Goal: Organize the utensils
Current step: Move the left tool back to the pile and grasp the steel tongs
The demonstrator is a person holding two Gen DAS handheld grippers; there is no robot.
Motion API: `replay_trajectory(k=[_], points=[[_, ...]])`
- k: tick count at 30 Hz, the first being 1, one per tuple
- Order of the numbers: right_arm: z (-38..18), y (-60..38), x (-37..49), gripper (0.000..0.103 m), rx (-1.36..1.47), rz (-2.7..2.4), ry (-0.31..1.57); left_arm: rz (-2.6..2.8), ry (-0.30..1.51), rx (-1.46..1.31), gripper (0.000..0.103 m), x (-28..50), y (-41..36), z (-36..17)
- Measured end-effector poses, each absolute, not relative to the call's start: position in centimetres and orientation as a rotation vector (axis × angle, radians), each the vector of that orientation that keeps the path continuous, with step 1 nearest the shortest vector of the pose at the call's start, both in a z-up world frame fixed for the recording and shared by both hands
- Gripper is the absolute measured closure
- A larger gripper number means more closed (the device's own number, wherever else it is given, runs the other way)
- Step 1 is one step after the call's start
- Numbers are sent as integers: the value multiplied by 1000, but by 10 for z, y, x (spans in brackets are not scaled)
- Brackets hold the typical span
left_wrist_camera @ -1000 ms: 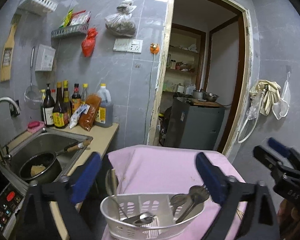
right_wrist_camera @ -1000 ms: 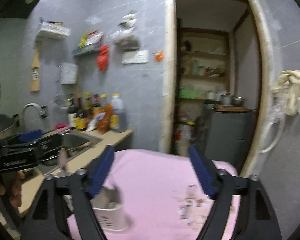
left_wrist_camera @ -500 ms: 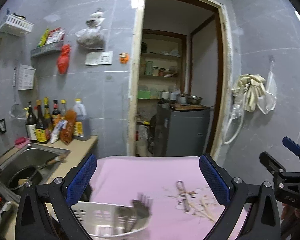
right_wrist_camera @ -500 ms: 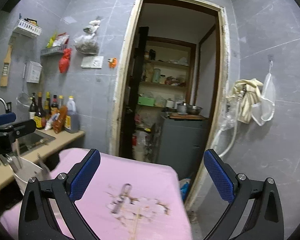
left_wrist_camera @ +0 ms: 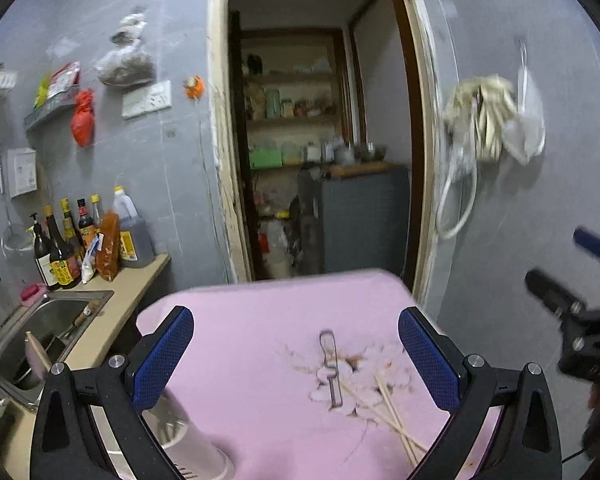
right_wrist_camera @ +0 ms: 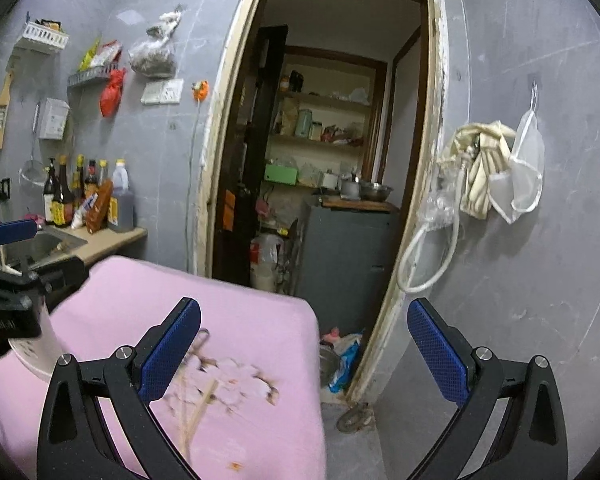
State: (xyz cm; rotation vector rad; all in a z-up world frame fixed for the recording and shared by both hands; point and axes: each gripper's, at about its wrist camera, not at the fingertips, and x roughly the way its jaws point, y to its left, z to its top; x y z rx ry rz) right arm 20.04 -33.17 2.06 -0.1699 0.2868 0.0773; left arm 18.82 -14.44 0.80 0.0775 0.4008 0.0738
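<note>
On the pink tablecloth (left_wrist_camera: 260, 320) lie a metal peeler-like utensil (left_wrist_camera: 329, 368) and a pair of wooden chopsticks (left_wrist_camera: 396, 416) over a flower print. My left gripper (left_wrist_camera: 296, 360) hovers above them, open and empty. A white slotted utensil basket (left_wrist_camera: 188, 452) with metal cutlery sits at the lower left, partly hidden by the left finger. My right gripper (right_wrist_camera: 304, 350) is open wide with nothing between its pads, over the table's right edge. In the right wrist view the chopsticks (right_wrist_camera: 198, 408), the blurred utensil (right_wrist_camera: 202, 338) and the basket (right_wrist_camera: 36, 344) show left of it.
A counter with a sink (left_wrist_camera: 48, 320) and sauce bottles (left_wrist_camera: 80, 240) runs along the left. An open doorway (right_wrist_camera: 332, 160) to a pantry with a grey cabinet (right_wrist_camera: 348, 256) lies ahead. A hose and cloths (right_wrist_camera: 484, 168) hang on the right wall. Clutter lies on the floor (right_wrist_camera: 340, 360).
Both views have swung to the right across the table. The basket has slid from the middle to the lower left of the left view, and the utensil and chopsticks have come into sight. The right jaws widened.
</note>
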Motion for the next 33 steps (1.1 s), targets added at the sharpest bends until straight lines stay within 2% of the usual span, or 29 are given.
replay_trajectory(k=[7,18,20,29,33], points=[[-13,-358,230,1,-184,117,380,93,500,73,0,221,-165,-22],[-78,-363,278,4,-87,230,565,71,698,-42,0,286,-152,-72],[-90,-358,287,13,-79,250,601,71,718,-53,2,295,-148,-81],[-134,-326,317,38,-44,333,738,69,805,-92,19,335,-132,-112],[-152,-306,324,46,-56,368,800,50,850,-128,25,352,-125,-123]])
